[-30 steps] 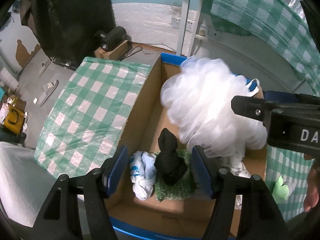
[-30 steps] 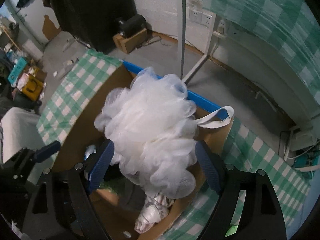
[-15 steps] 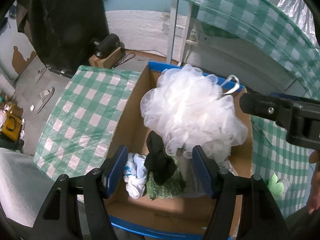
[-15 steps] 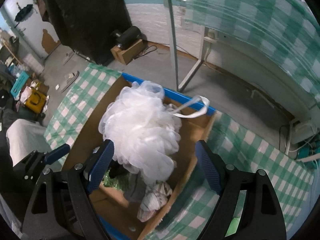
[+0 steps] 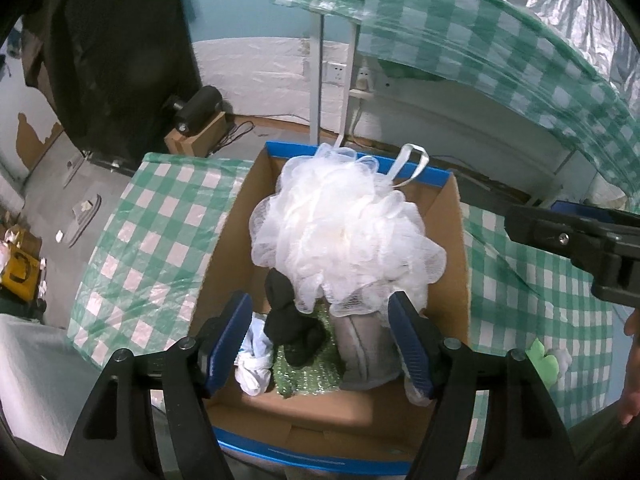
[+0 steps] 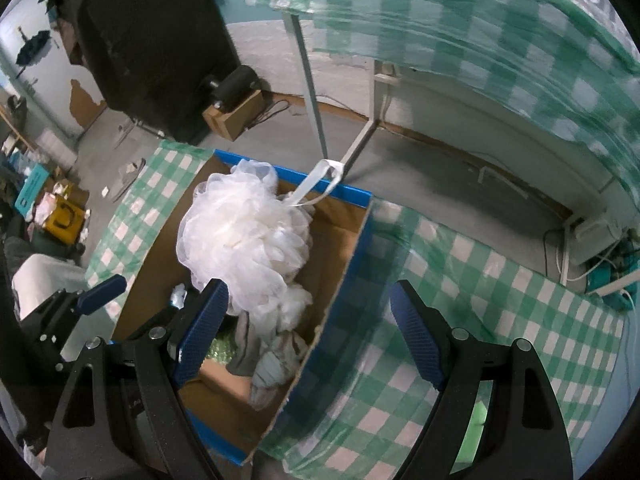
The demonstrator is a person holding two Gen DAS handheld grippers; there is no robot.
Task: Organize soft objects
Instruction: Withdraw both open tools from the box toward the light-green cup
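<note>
Left wrist view, L→R: green-checked bench (image 5: 152, 240) fills the left-centre of frame, w/ an open cardboard box (image 5: 456, 240) (blue-edged flaps) sitting on it at centre. Inside the box, lower left, a white-and-blue cloth bundle (image 5: 254, 360); just right of it a black sock (image 5: 290, 320) lying on a green glittery scrubber (image 5: 308, 376); right again a grey cloth (image 5: 368, 352), upright against the lower-right corner. Big white mesh bath pouf (image 5: 344, 236) sits on top of the pile, mid-box, its white ribbon loop (image 5: 412, 164) reaching over the far blue rim. Left tool (image 5: 320, 340) hangs over the near end of the box, jaws opening, blue pads apart and touching nothing; sock and scrubber show betw. them but well below. Far right of frame: black body of the other tool, a person's hand (image 5: 634, 380) at the edge, and a small green-and-white soft item (image 5: 546, 360) on the bench outside the box. Right wrist view, L→R: left tool's blue pad at left edge, then box (image 6: 344, 280) w/ pouf (image 6: 244, 236) inside, ribbon loop (image 6: 320, 184) over the far rim, grey cloth (image 6: 268, 368) below it. Right tool (image 6: 308, 336) spread wide, nothing pinched; its left pad over the box interior, right pad over bare checked bench (image 6: 500, 300) at right.
</note>
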